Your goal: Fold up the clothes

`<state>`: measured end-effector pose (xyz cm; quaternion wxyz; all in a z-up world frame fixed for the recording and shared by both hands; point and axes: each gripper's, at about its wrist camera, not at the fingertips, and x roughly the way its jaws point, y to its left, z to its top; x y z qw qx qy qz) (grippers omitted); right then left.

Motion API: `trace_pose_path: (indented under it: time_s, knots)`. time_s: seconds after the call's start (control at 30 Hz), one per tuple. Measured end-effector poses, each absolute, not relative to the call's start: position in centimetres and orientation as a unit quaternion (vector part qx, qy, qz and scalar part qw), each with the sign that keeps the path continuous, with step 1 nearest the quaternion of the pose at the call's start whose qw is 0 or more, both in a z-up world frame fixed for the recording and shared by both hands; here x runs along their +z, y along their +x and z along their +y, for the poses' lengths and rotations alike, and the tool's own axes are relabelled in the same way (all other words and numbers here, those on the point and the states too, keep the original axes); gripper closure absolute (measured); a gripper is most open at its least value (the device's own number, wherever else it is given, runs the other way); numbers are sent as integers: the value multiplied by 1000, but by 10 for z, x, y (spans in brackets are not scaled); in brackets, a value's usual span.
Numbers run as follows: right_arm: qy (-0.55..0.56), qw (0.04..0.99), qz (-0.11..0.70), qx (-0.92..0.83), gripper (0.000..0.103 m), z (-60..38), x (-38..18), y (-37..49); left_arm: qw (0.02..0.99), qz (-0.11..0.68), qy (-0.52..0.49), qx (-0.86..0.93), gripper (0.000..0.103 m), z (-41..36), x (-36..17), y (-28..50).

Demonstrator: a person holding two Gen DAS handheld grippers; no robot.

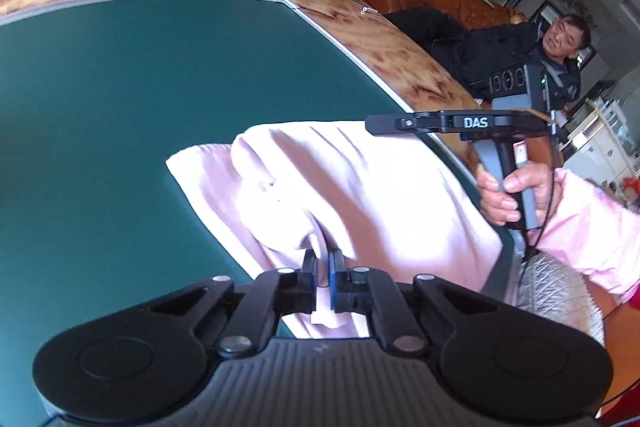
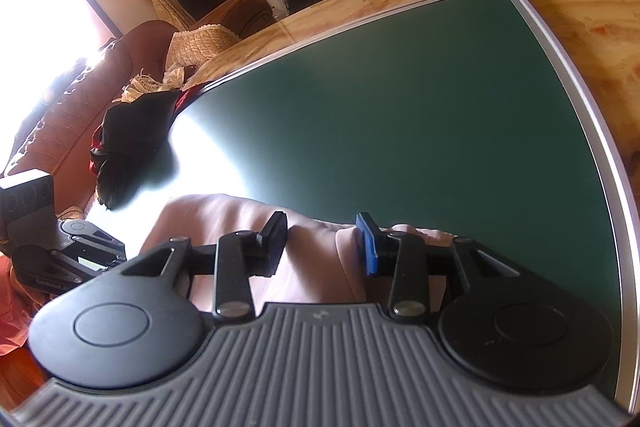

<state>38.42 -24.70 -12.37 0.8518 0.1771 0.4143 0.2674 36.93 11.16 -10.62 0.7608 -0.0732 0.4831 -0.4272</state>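
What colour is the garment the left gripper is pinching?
Pale pink garment, plain; clearest in the left wrist view, pinched by the left gripper.

Both cams are riding low and close over the green board (image 1: 120, 99) on the desk (image 2: 580, 7). I'm seeing left looking rightward at the right gripper (image 1: 370, 126); right looking leftward. Both are sharing the pink garment (image 1: 360, 187).

White "DAS" lettering on the black right claw (image 1: 372, 126), no other legible text.
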Motion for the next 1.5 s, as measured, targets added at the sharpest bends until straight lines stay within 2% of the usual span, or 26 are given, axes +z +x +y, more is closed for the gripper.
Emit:
trace_pose_path:
  time_s: [0.33,0.6,0.63,0.7,0.97,1.0,1.03,1.07,1.1,1.5]
  knots:
    - [153,856,414,269,59,-239,-120,385,744,523,-134,-394,97,125,-115,362]
    - [125,877,384,262,56,-218,-84,372,751,511,-93,-408,97,110,-110,352]
    - [114,874,383,277,55,-207,-76,368,752,511,-86,-407,96,108,-109,351]
    - [77,861,390,317,47,-174,-64,361,754,511,-76,-405,96,103,-108,351]
    - [-103,840,398,353,47,-50,-64,355,759,503,-83,-406,96,110,-110,342]
    - [-117,840,403,344,48,-43,-68,356,760,500,-79,-407,96,110,-109,340]
    - [-132,843,405,329,53,-40,-71,357,761,498,-76,-409,96,110,-109,339]
    - [-147,845,408,314,79,-37,-74,359,761,498,-74,-410,96,109,-108,338]
    - [-158,846,411,301,98,-35,-77,360,760,497,-72,-412,96,109,-108,336]
    - [-71,865,394,304,100,-70,-69,362,752,490,-54,-437,96,116,-98,313]
